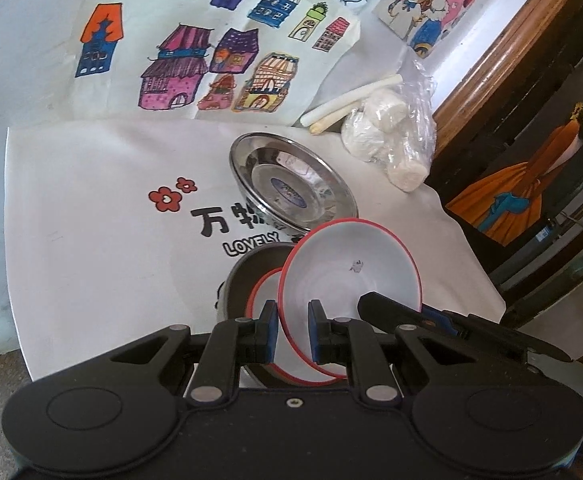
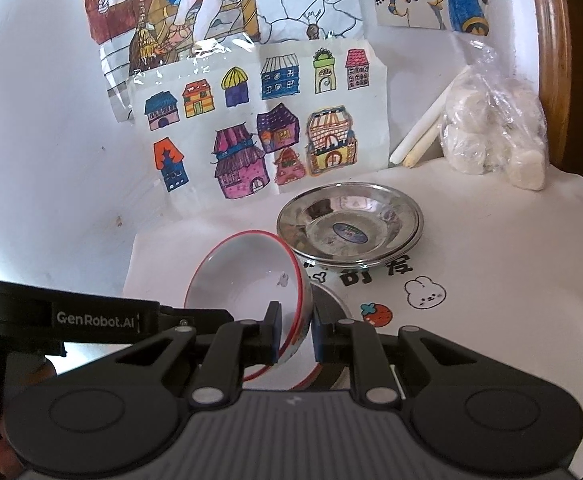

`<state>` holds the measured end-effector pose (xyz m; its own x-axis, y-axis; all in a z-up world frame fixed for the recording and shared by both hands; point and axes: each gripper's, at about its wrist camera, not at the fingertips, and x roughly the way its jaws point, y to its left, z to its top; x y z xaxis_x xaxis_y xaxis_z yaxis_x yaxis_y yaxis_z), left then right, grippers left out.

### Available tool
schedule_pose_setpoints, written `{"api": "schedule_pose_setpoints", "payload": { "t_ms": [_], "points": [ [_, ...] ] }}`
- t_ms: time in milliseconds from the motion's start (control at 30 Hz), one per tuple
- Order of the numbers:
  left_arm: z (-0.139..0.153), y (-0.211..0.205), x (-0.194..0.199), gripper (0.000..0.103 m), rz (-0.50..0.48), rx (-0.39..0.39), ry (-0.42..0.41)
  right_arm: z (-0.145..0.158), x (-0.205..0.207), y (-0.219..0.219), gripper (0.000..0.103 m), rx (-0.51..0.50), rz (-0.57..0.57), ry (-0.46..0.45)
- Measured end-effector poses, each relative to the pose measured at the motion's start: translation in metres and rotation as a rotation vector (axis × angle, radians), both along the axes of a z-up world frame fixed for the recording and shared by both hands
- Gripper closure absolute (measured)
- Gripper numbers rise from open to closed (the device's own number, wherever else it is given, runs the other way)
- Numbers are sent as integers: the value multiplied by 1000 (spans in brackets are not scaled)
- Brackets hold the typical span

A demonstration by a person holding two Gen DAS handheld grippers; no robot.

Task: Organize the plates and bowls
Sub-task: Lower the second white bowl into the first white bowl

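Both the left gripper [image 1: 292, 330] and right gripper [image 2: 296, 334] pinch one red-rimmed white bowl [image 1: 347, 276], tilted above a dark bowl [image 1: 251, 276] nearest the cameras. Stainless steel plates [image 2: 349, 226] sit stacked beyond; nesting seems unfinished.

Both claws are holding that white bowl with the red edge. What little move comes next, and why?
Probably lower the white bowl a little, into the dark bowl just beneath it. The left claw and right claw each pinch its rim, it hangs tilted over a second red-rimmed bowl already nested there, and the steel plates sit stacked apart, so stacking looks likely.
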<state>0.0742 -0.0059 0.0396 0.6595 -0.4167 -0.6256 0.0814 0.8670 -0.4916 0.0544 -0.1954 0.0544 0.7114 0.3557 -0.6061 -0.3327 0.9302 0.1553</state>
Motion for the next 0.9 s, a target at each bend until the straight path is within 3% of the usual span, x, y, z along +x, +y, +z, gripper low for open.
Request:
{"api": "schedule_pose_setpoints", "payload": {
  "t_ms": [900],
  "points": [
    [-4, -1, 2, 85, 3, 24, 15, -7, 8, 1, 85, 16, 8, 57]
  ]
}}
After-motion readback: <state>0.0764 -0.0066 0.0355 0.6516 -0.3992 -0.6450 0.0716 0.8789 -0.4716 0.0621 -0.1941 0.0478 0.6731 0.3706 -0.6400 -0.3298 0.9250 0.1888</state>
